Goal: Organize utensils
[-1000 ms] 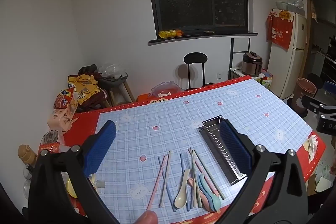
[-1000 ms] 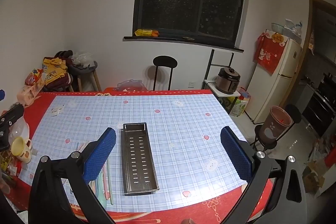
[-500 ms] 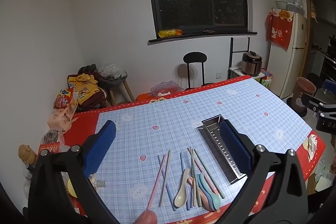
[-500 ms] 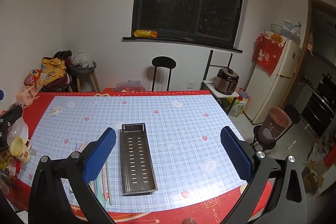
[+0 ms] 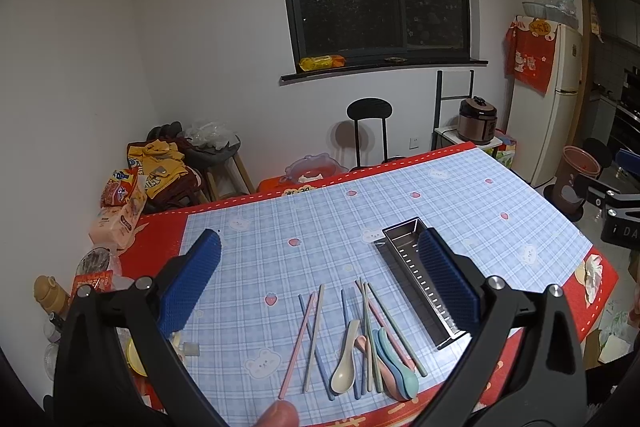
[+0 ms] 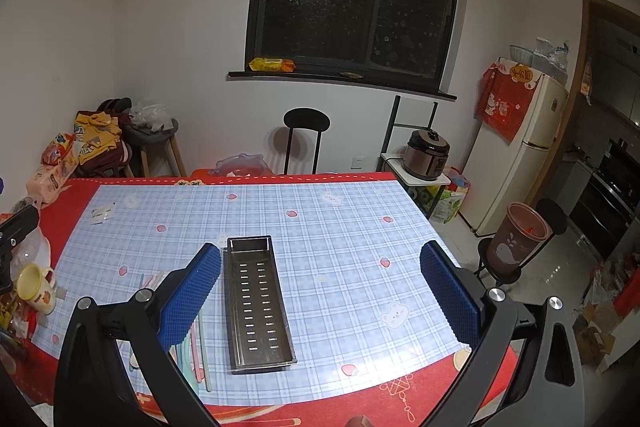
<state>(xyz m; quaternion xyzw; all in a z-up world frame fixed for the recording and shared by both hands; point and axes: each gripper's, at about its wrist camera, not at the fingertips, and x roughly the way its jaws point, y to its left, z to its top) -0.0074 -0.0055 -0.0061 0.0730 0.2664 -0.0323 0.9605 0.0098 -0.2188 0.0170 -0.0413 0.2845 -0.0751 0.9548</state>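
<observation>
Several pastel chopsticks [image 5: 312, 337] and spoons [image 5: 345, 371] lie loose near the table's front edge. A perforated steel tray [image 5: 416, 287] stands empty to their right; in the right wrist view the tray [image 6: 256, 303] runs lengthwise, with the chopsticks [image 6: 198, 351] partly hidden behind my left finger. My left gripper [image 5: 320, 279] hangs open above the utensils, holding nothing. Over the tray and the bare cloth to its right, my right gripper [image 6: 320, 291] stands open and empty. A fingertip [image 5: 280, 415] shows at the bottom edge.
The table [image 6: 360, 227] carries a blue plaid cloth with a red border. A yellow mug [image 6: 36, 287] and clutter sit at its left edge. A black stool [image 6: 306, 135], snack bags [image 5: 120, 203], a rice cooker [image 6: 426, 155], a fridge [image 6: 516, 147] and a brown bin [image 6: 520, 239] surround it.
Both views have shifted only slightly; the tray and utensils lie where they were. Both grippers stay open.
</observation>
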